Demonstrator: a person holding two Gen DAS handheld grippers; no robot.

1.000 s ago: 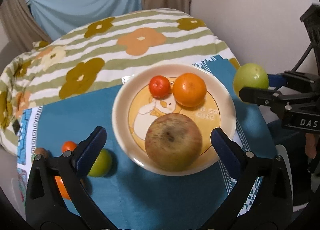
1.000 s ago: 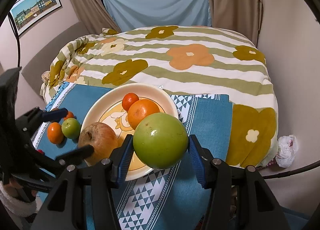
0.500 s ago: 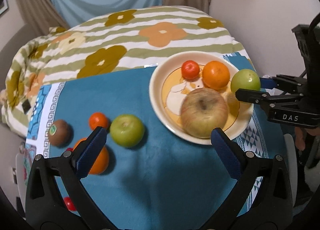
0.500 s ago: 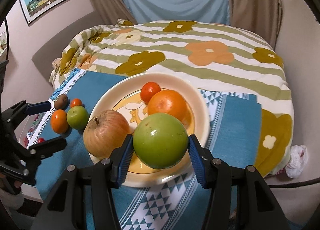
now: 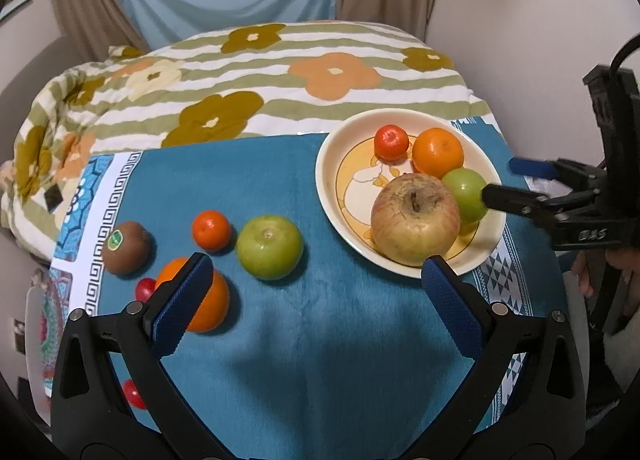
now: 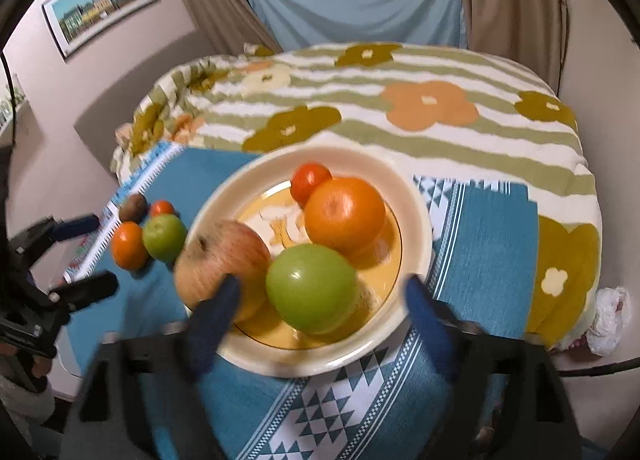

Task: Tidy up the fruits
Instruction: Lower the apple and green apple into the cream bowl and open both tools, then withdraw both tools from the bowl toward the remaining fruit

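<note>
The right claw (image 6: 320, 300) is opening around the green apple (image 6: 311, 287), its pads apart from it, so the fruit rests on the plate (image 6: 416, 216) beside the big apple (image 6: 222, 260), orange (image 6: 345, 213) and tangerine (image 6: 310, 180). The left claw (image 5: 316, 280) is spread and empty above the blue cloth (image 5: 320, 340), where other fruits wait.

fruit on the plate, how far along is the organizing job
Done: the cream cartoon-print plate holds a small red-orange tangerine, a large orange, a big russet apple and a green apple.

In hand: nothing; the right gripper is opening around that green apple, its fingers clear.

Left on the blue cloth: another green apple, two oranges, a brown kiwi, small red fruits.
</note>
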